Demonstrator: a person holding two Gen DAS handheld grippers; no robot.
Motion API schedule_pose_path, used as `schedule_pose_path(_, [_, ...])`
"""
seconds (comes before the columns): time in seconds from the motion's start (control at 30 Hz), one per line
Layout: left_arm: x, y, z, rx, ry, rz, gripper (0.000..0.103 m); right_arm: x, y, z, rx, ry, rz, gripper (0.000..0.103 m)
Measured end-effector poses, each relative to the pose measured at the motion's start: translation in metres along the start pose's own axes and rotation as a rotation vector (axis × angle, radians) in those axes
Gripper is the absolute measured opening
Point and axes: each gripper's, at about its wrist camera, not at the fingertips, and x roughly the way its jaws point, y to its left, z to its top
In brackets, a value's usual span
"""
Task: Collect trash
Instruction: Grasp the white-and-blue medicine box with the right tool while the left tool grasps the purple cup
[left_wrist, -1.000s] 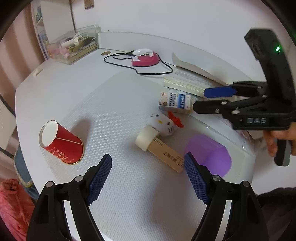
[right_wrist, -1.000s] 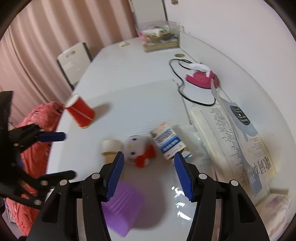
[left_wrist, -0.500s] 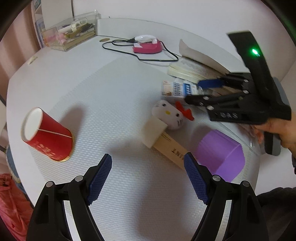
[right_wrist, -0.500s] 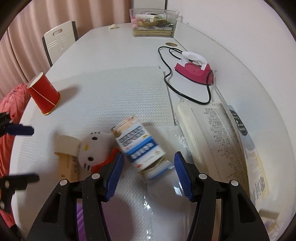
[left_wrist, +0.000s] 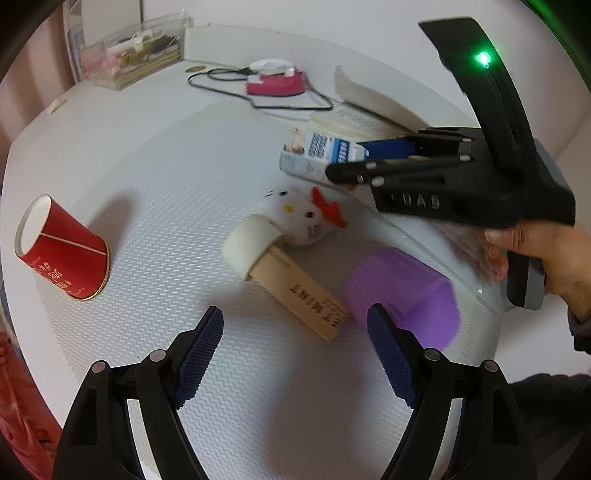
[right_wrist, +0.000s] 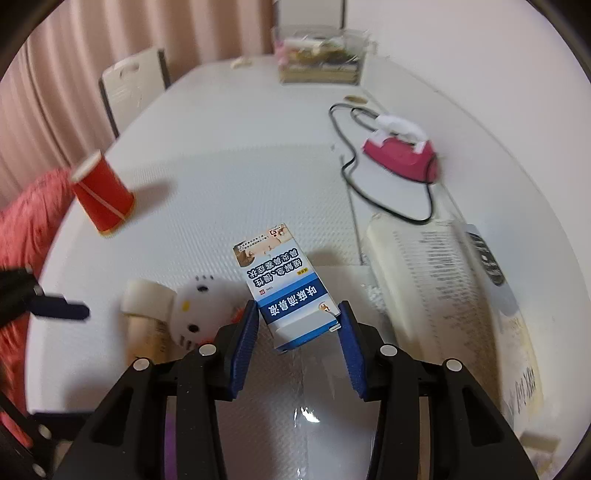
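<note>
A blue and white medicine box (right_wrist: 286, 295) lies on the white table, also in the left wrist view (left_wrist: 317, 153). My right gripper (right_wrist: 298, 326) is open with its jaws on either side of the box's near end, and shows from the side in the left wrist view (left_wrist: 352, 160). My left gripper (left_wrist: 295, 332) is open and empty above the mat, just short of a tan carton (left_wrist: 299, 291) with a tape roll (left_wrist: 251, 247) at its far end. A red paper cup (left_wrist: 61, 251) lies on its side at the left.
A Hello Kitty plush (left_wrist: 304, 216) lies between the tape roll and the box. A purple container (left_wrist: 404, 295) sits at the table's near right edge. A pink iron (right_wrist: 400, 153) with a black cord, a stack of papers (right_wrist: 436, 266) and a clear organiser (right_wrist: 319, 61) are farther back.
My right gripper moved forward onto the medicine box, so the box end now lies between its jaws. My left gripper drifted slightly nearer the carton. Both stayed open.
</note>
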Motion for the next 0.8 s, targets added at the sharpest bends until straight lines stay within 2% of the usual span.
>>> schedule_pose_path(0.27, [-0.004,-0.037,-0.009,0.100,0.012,-0.029,0.080,-0.042,-0.011,-0.002,0.070,-0.065,0.068,0.044])
schedule_pose_path(0.4, [0.007,-0.058,0.001,0.147,0.010,-0.038,0.080,-0.055,-0.014,-0.006,0.091,-0.097,0.072,0.044])
schedule_pose_path(0.5, [0.015,-0.076,0.009,0.188,-0.021,-0.020,0.080,-0.059,-0.020,-0.007,0.118,-0.108,0.077,0.044])
schedule_pose_path(0.6, [0.028,-0.084,0.016,0.174,-0.025,-0.033,0.069,-0.060,-0.024,-0.009,0.148,-0.112,0.085,0.044])
schedule_pose_path(0.67, [0.039,-0.087,0.018,0.172,-0.003,-0.027,0.067,-0.060,-0.027,-0.009,0.160,-0.112,0.088,0.044])
schedule_pose_path(0.73, [0.042,-0.086,0.018,0.149,-0.014,-0.026,0.062,-0.060,-0.032,-0.011,0.182,-0.116,0.090,0.044])
schedule_pose_path(0.8, [0.046,-0.083,0.018,0.133,-0.001,0.000,0.048,-0.060,-0.035,-0.012,0.192,-0.118,0.094,0.044])
